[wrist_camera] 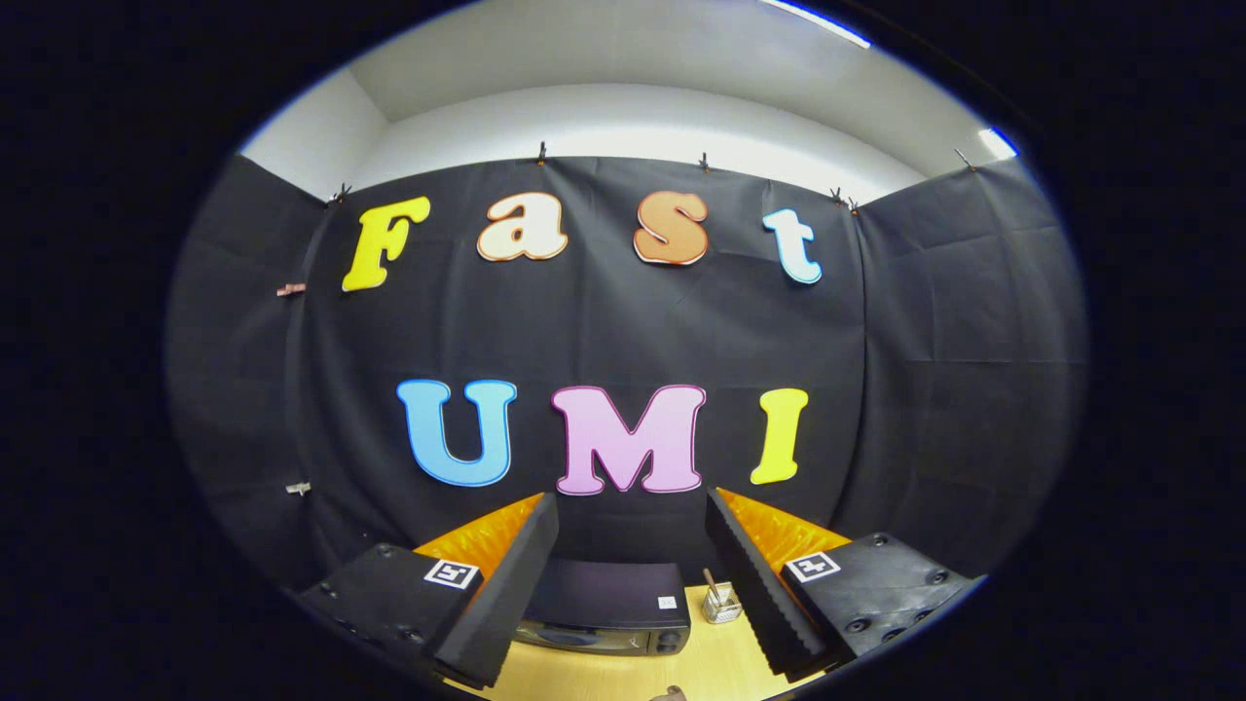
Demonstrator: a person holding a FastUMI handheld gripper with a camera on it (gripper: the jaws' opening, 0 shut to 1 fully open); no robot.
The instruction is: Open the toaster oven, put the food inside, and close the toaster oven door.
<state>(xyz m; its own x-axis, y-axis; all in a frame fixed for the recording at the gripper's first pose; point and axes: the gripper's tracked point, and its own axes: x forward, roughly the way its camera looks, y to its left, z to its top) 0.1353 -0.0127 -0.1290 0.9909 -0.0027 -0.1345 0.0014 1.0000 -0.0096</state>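
- My hand-held gripper [633,594] is held high, fingers apart, empty.
- Oven [608,608] sits at 12 o'clock between them on the surface [711,672], door apparently closed.
- Risk: descending blind, I could strike the top or miss the handle.

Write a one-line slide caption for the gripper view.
Open gripper held high above the wooden table, fingers framing the closed toaster oven and small wire basket ahead.

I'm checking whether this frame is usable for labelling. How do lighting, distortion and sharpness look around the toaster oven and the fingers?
Gripper view: strong fisheye bending; even overhead light, no harsh glare; the toaster oven sits small and dim between the open gripper fingers, its front hard to read; the wire holder and wooden table are reasonably sharp.
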